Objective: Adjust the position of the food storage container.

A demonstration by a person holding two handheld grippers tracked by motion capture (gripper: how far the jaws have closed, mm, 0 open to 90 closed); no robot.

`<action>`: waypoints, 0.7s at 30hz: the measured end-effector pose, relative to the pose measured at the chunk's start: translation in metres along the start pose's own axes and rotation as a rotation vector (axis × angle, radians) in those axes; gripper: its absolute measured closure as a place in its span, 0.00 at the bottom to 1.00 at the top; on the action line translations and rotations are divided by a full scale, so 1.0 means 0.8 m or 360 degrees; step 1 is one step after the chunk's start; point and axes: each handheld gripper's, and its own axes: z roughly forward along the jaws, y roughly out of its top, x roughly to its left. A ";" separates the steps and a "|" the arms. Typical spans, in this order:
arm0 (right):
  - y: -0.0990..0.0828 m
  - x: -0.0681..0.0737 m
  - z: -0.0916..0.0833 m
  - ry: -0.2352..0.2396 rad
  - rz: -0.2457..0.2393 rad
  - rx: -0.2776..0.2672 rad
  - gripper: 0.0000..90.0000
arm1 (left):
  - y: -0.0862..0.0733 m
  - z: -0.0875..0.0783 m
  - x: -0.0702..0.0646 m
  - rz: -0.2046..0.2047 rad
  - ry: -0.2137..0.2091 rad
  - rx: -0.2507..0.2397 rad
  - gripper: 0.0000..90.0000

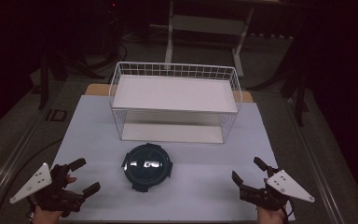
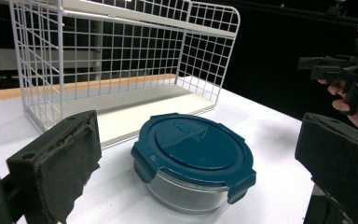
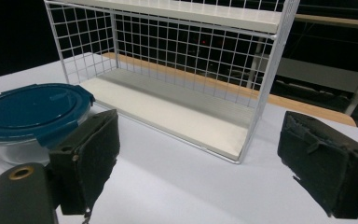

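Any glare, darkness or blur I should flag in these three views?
High view: dim, surroundings black, ceiling light glaring off the round teal-lidded glass container. Left gripper view: well lit, sharp, black background. Right gripper view: white wire two-tier rack sharp, near jaws slightly soft.

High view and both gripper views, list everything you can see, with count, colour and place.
container: one, clear glass with dark teal clip lid, table centre, in front of the rack
wire rack: one, white, two shelves, far middle of the table, both shelves bare
table: one, white top, wooden strip along the far edge
left claw: one, black, near left corner, jaws apart, holding nothing
right claw: one, black, near right corner, jaws apart, holding nothing
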 end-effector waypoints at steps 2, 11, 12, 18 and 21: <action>0.001 0.000 -0.001 0.0002 -0.0004 -0.0002 0.14 | 0.000 0.000 -0.001 -0.0005 -0.0003 -0.0006 0.00; 0.007 -0.001 -0.003 -0.0016 0.0013 -0.0014 0.14 | 0.007 0.002 -0.005 -0.0013 -0.0025 0.0031 0.01; 0.007 -0.002 -0.003 -0.0012 0.0026 -0.0010 0.14 | 0.011 0.003 -0.005 -0.0026 -0.0090 0.0060 0.01; 0.009 -0.004 -0.005 -0.0011 0.0044 -0.0018 0.14 | 0.018 0.014 -0.008 -0.0008 -0.0164 0.0159 0.08; 0.010 -0.003 -0.004 -0.0006 0.0042 -0.0016 0.14 | 0.019 0.019 -0.006 -0.0006 -0.0180 0.0228 0.24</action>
